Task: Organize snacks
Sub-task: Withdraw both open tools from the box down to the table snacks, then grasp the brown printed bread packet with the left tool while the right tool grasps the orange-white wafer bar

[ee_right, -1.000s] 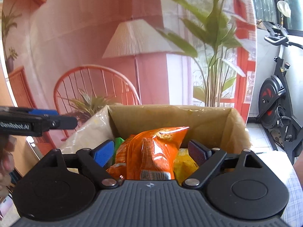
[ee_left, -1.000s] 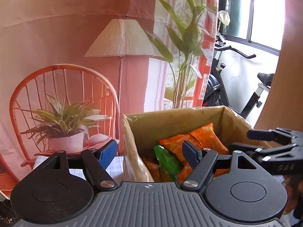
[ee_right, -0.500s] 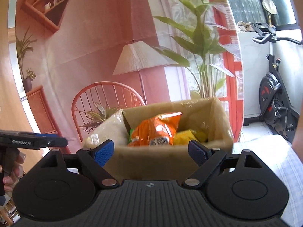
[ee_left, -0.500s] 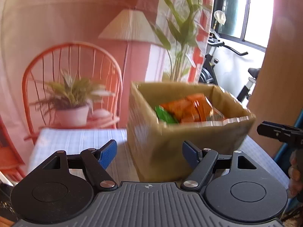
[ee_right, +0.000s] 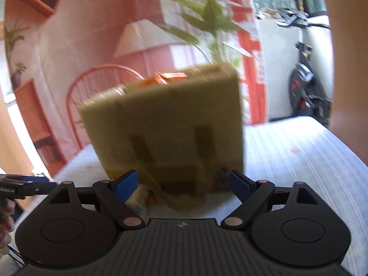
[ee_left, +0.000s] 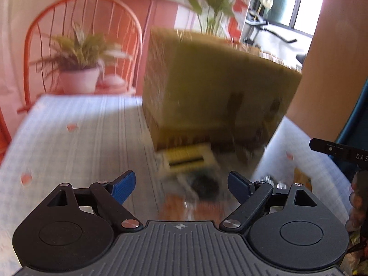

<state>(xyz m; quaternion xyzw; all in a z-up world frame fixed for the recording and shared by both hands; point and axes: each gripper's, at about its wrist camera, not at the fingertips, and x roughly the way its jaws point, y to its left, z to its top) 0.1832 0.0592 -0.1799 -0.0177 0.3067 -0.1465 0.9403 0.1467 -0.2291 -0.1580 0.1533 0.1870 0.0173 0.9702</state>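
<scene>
The left gripper [ee_left: 180, 187] was opening its jaws, with nothing pinched between them. Just ahead of it, a yellow snack pack [ee_left: 187, 157] lay on the striped tablecloth [ee_left: 76, 138], close against the foot of the cardboard box [ee_left: 214, 87]. Only the right gripper's [ee_right: 184, 185] camera showed an orange bag [ee_right: 169, 78] peeking over the box top [ee_right: 161, 115]. Its jaws were spread wide and empty.

You see a matt cardboard box [ee_left: 216, 87] on a striped woven tablecloth [ee_left: 76, 138]; glossy foil snack packets [ee_left: 186, 156] lie beside it
</scene>
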